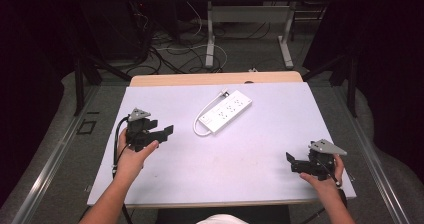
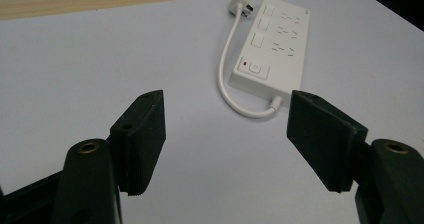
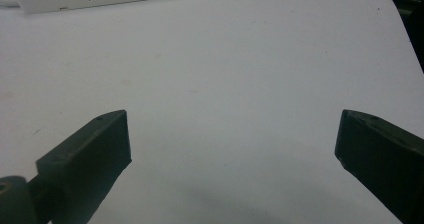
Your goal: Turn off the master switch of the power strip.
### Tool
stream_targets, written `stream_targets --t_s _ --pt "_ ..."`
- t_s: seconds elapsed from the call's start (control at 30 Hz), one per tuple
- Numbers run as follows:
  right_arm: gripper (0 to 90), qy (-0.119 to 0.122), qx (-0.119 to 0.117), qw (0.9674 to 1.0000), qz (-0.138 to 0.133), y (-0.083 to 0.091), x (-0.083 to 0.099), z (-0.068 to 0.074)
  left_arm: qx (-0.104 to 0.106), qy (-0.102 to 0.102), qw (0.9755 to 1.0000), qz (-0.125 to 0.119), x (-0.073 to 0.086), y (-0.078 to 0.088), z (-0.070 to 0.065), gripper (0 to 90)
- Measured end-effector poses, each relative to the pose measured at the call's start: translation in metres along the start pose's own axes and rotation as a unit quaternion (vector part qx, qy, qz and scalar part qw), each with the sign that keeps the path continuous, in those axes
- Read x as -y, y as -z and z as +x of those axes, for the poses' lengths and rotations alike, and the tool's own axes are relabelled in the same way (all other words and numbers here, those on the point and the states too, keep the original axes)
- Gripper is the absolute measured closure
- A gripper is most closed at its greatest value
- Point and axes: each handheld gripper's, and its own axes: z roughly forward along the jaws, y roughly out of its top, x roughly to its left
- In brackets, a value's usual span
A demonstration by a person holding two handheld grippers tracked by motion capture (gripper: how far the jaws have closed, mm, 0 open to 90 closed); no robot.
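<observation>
The left hand-held gripper (image 1: 167, 132) hovers with jaws spread, nothing between them. Just ahead of it lies the white power strip (image 1: 226, 112) on the desk (image 1: 280, 119). The right hand-held gripper (image 1: 291, 162) gapes wide, well apart from the strip.

table (image 1: 165, 179): white top | power strip (image 1: 226, 113) lying flat, mid-far

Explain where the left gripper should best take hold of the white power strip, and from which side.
Probably across the narrow width of the power strip, near its switch end, coming down from above. It lies flat and long, so only its two long edges suit the open left gripper; its cord loops beside that end.
</observation>
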Motion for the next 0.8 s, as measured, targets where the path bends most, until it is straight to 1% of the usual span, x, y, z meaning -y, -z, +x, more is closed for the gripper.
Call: stream_targets --t_s 0.03,0.07,0.1,0.13,0.17,0.2,0.27,0.33,0.37,0.43,0.47,0.5,0.53,0.57,0.67,0.7,0.73,0.77,0.8 --pt "0.8 -0.001 0.001 1.0000 0.001 0.000 0.000 0.000 0.005 0.009 0.9999 0.001 -0.001 -0.001 -0.001 32.5" --pt "0.8 0.001 0.001 1.0000 0.000 0.000 0.000 -0.001 0.005 0.010 0.9999 -0.001 -0.003 -0.002 -0.002 32.7" --pt "0.8 -0.002 0.001 1.0000 0.001 0.001 0.000 0.000 0.005 0.009 1.0000 0.000 -0.004 -0.003 -0.002 32.7" --pt "0.9 0.000 0.001 0.9999 0.013 0.002 -0.001 -0.001 0.006 0.017 0.9998 0.001 -0.006 -0.004 -0.003 32.7" --pt "0.9 -0.003 0.004 1.0000 -0.002 0.000 0.000 0.000 0.008 0.011 0.9999 0.006 -0.008 -0.005 -0.003 32.7" --pt "0.9 -0.005 0.003 1.0000 -0.005 0.000 0.000 0.000 0.007 0.014 0.9999 0.004 -0.009 -0.006 -0.004 32.8" --pt "0.9 -0.002 0.004 1.0000 -0.005 0.000 0.000 -0.001 0.009 0.010 0.9999 0.008 -0.012 -0.009 -0.006 33.3" --pt "0.9 -0.003 0.002 1.0000 -0.004 -0.001 0.000 -0.001 0.012 0.009 0.9999 0.006 -0.015 -0.011 -0.008 33.6" --pt "1.0 -0.004 0.002 1.0000 -0.004 -0.001 0.001 -0.001 0.014 0.008 0.9998 0.009 -0.017 -0.012 -0.009 33.7" --pt "1.0 -0.003 0.001 1.0000 -0.002 0.000 0.001 -0.002 0.015 0.000 0.9998 0.011 -0.020 -0.015 -0.012 34.0" --pt "1.0 -0.003 -0.001 1.0000 0.000 0.000 0.001 -0.002 0.016 0.001 0.9998 0.012 -0.021 -0.016 -0.013 34.2" --pt "1.0 -0.003 -0.002 1.0000 -0.002 0.000 0.001 -0.002 0.018 -0.001 0.9998 0.013 -0.023 -0.017 -0.014 34.6" --pt "1.0 -0.004 -0.002 1.0000 -0.001 0.000 0.001 -0.002 0.018 0.001 0.9998 0.012 -0.024 -0.019 -0.016 35.3" --pt "1.0 -0.008 -0.002 1.0000 -0.001 0.000 0.001 -0.002 0.019 -0.004 0.9997 0.014 -0.026 -0.020 -0.016 35.7" --pt "0.9 -0.009 -0.005 0.9999 -0.002 0.000 0.001 -0.002 0.024 -0.005 0.9996 0.013 -0.030 -0.024 -0.019 36.5" --pt "0.9 -0.010 -0.007 0.9999 -0.002 0.000 0.001 -0.002 0.026 0.001 0.9996 0.015 -0.031 -0.025 -0.020 36.8" --pt "0.9 -0.011 -0.008 0.9999 -0.002 0.000 0.001 -0.002 0.026 -0.002 0.9996 0.014 -0.032 -0.026 -0.020 37.2" --pt "0.9 -0.011 -0.009 0.9999 -0.003 0.000 0.001 -0.002 0.027 0.007 0.9995 0.011 -0.034 -0.028 -0.022 37.7" --pt "0.7 -0.012 -0.010 0.9999 -0.003 0.000 0.001 -0.002 0.030 0.004 0.9995 0.013 -0.035 -0.029 -0.022 38.3"
